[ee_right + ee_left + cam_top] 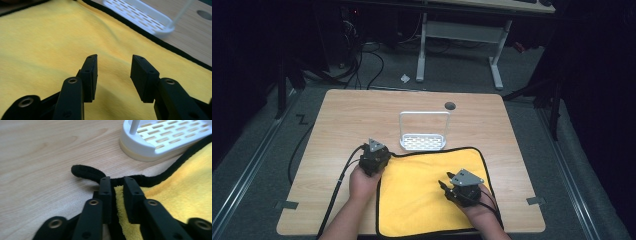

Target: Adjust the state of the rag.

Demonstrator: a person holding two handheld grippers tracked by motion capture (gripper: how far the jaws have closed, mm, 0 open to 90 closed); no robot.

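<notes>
Left gripper view: left gripper (117, 182) jaws clamped on black-trimmed yellow microfibre cloth (180, 195) corner, centre frame. Right gripper (113, 67) jaws apart, empty. Keep pinch firm; grab opposite edge before lifting.

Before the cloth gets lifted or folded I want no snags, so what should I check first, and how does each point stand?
1. Left gripper jaws closed on the corner hem of the yellow cloth: ok, yellow fabric and black edging sit between them.
2. Right gripper holding cloth: not ok, jaws apart, nothing between them.
3. Right gripper over the cloth, ready to grasp: ok.
4. White rack clear of the cloth: not ok, the hem lies against its base.
5. Cloth flat on the table: ok, only mild ripples.
</notes>
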